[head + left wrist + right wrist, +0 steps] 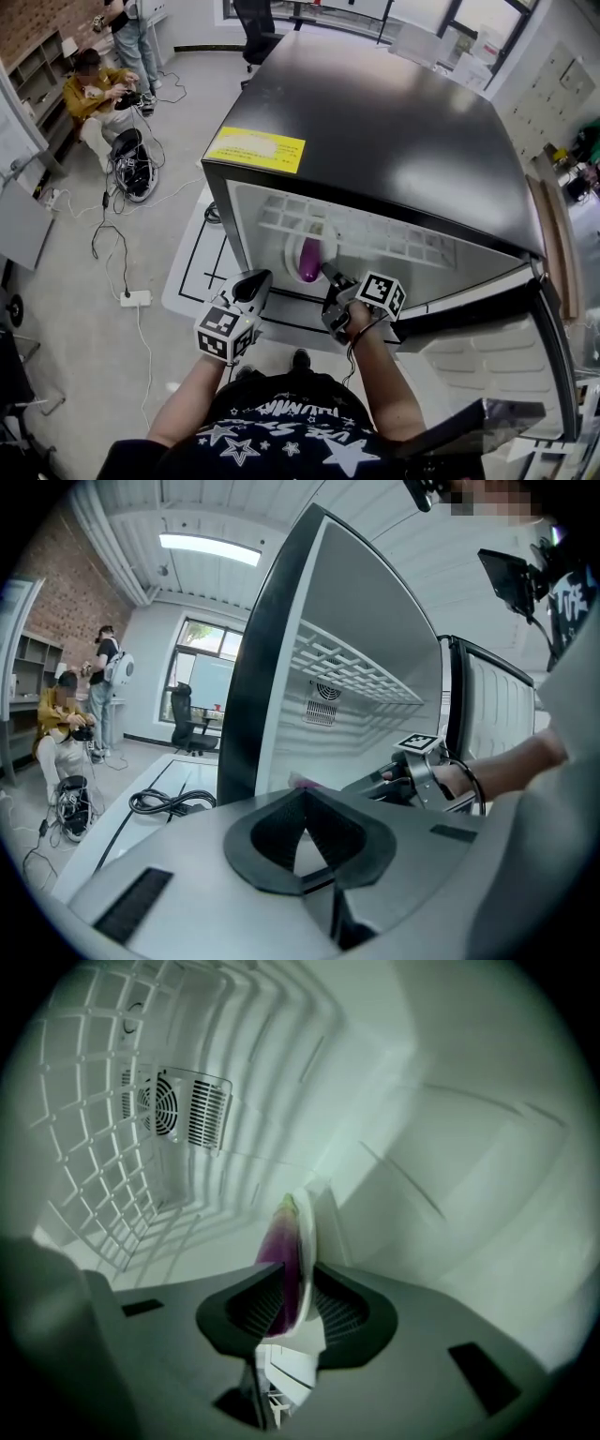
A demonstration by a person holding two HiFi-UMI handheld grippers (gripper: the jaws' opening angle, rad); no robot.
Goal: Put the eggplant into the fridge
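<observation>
The right tool (pixel 298 1274) is closed on the eggplant (pixel 281 1241). A white dish (pixel 306 1232) is pressed edge-on against the eggplant's side, between the same jaws. The eggplant stands nearly upright with its green tip uppermost, inside the fridge (pixel 394 122) just past the front opening. There is open white room ahead of it and to either side. A wire shelf (pixel 84 1147) runs along one wall of the fridge and a fan vent (pixel 183 1105) sits at the back, both well clear of the eggplant.

The left tool (pixel 302 799) hangs outside the fridge, near its front corner, with its jaws together on nothing.

The fridge door (pixel 553 253) is swung wide open. The fridge has a black top with a yellow label (pixel 255 148) at its front edge. The grey floor (pixel 178 122) beside the fridge carries cables and a power strip (pixel 134 298), and a seated person (pixel 94 94) is well away from it.
</observation>
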